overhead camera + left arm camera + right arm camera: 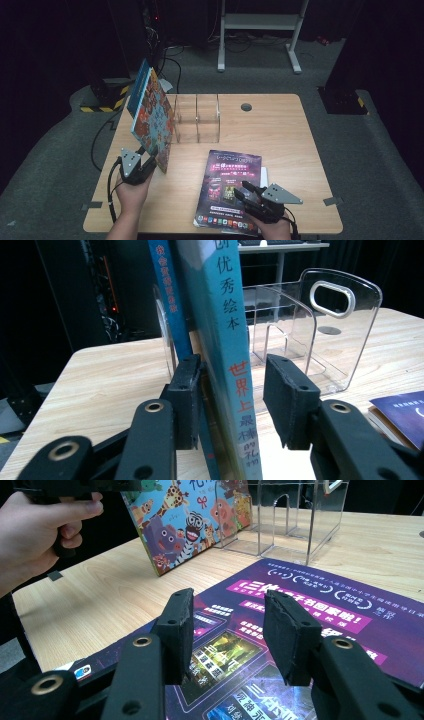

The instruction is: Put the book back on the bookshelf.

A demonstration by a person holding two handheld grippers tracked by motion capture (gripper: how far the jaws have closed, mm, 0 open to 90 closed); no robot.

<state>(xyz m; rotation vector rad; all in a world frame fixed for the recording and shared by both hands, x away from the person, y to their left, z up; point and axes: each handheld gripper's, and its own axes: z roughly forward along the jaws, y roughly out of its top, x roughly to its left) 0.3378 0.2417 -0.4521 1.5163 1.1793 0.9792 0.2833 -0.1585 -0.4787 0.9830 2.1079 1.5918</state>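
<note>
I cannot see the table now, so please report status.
Left gripper around upright teal picture book, jaws not closed. Right gripper open above purple magazine. Clear acrylic rack unobstructed.

Upright books (151, 117) left of rack (197, 118); magazine (230, 191) before it.

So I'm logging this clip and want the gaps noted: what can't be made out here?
- Left gripper: jaws straddle the teal-spined picture book; whether the right pad touches the book is unclear.
- Thin blue book behind it: its foot is hidden by the left jaw.
- Purple glossy magazine: small print blurred; right gripper covers part.
</note>
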